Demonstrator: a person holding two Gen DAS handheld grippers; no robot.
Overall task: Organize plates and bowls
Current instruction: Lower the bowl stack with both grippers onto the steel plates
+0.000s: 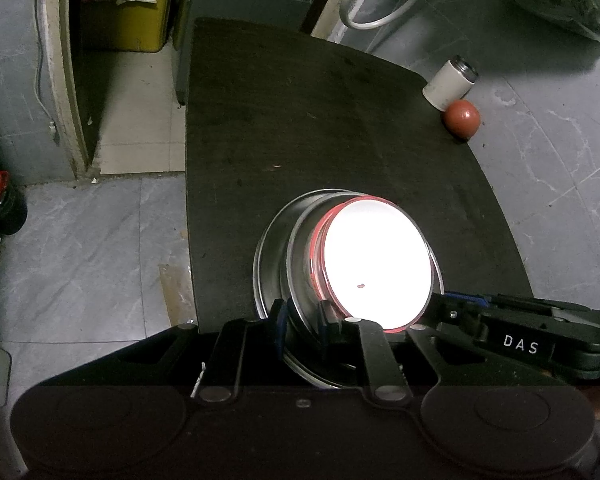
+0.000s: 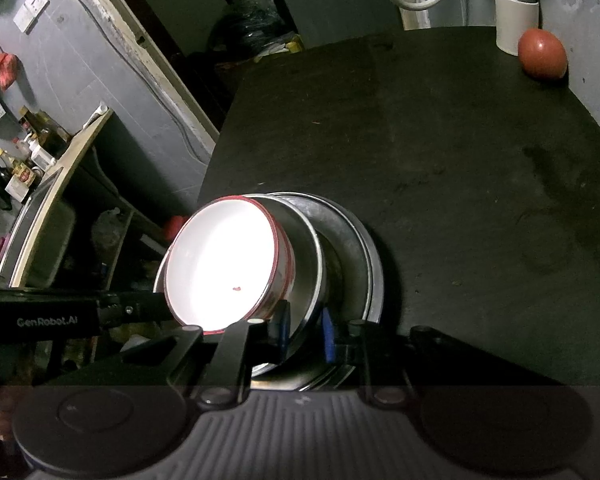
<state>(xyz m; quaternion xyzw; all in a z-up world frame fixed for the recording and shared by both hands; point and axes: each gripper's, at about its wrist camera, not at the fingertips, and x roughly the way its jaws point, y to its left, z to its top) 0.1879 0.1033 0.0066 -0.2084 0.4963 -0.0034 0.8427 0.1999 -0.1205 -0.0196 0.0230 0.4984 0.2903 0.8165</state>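
Observation:
A white bowl with a red rim [image 1: 376,264] [image 2: 220,268] sits nested in a steel bowl [image 1: 300,256] [image 2: 306,256], which rests in a wider steel plate [image 1: 265,264] [image 2: 360,256] near the front edge of the dark table [image 1: 300,120] [image 2: 440,140]. My left gripper [image 1: 302,318] is shut on the steel bowl's wall at its near left side. It also shows at the left of the right wrist view as the left gripper [image 2: 140,308]. My right gripper [image 2: 305,326] is shut on the steel bowl's rim on the opposite side, and the left wrist view shows that right gripper [image 1: 452,306] too.
A white canister with a metal lid [image 1: 450,84] [image 2: 516,20] and a red-brown ball [image 1: 461,119] [image 2: 542,53] stand at the table's far right corner against the wall. Tiled floor [image 1: 80,248] drops off to the table's left. A cluttered shelf [image 2: 40,152] lies left.

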